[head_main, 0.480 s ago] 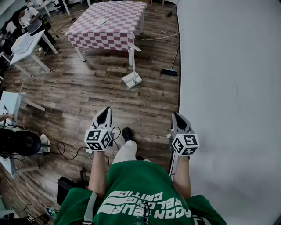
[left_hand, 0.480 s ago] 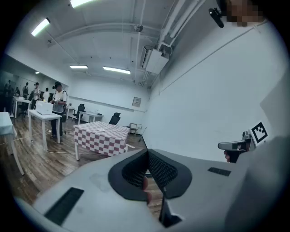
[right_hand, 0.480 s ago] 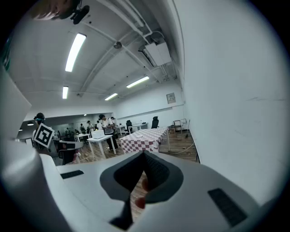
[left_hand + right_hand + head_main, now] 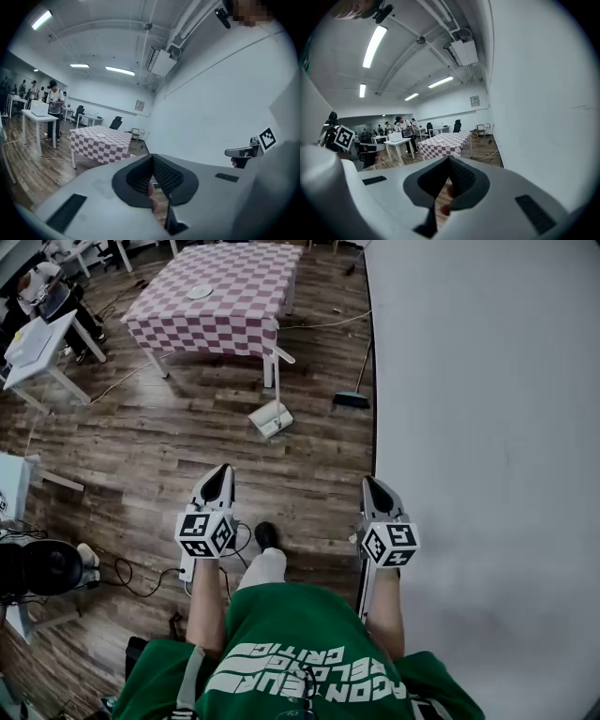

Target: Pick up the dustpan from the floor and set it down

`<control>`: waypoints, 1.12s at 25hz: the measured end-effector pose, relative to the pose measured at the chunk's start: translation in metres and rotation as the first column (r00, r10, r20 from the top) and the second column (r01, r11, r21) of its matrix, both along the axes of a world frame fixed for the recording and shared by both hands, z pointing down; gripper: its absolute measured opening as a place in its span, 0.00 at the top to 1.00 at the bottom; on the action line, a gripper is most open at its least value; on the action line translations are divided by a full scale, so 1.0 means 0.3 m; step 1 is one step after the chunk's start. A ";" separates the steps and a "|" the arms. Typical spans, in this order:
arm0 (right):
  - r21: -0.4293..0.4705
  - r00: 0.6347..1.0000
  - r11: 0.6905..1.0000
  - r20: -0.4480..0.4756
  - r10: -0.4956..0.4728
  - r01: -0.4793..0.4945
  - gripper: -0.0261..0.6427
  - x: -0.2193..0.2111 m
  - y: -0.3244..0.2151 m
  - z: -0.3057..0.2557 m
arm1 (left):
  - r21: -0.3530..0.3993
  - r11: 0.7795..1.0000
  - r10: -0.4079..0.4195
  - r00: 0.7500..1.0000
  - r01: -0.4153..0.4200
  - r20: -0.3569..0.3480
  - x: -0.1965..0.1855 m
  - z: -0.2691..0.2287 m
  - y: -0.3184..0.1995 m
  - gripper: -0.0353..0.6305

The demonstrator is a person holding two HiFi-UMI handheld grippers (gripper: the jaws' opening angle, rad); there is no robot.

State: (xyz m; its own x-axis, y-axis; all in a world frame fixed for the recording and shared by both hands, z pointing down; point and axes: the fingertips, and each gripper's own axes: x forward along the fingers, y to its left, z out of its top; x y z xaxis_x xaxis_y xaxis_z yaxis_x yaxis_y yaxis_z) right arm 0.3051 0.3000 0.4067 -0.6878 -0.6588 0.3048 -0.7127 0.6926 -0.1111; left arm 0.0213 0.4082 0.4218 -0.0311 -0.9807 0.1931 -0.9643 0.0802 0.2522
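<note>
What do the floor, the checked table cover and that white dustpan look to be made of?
Floor: wood or wood-look planks, brown, slight sheen; grain and board seams show. Table cover: probably cloth, matte; it hangs down at the edges. Dustpan: likely white plastic, smooth; too small to be sure.

White upside-down lettering on the green shirt (image 4: 281, 624), too garbled to read.

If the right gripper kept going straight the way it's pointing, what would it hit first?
Probably the table with the red-and-white checked cloth, which lies straight beyond the shut right gripper in the right gripper view. Nothing nearer seems to block it, though depth is hard to judge.
</note>
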 end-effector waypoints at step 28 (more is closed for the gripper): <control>-0.080 0.999 0.997 -0.042 -0.012 0.009 0.96 -0.601 -0.619 0.150 | 0.049 0.999 -0.004 0.989 0.011 -0.149 -0.566 0.093 -0.489 0.96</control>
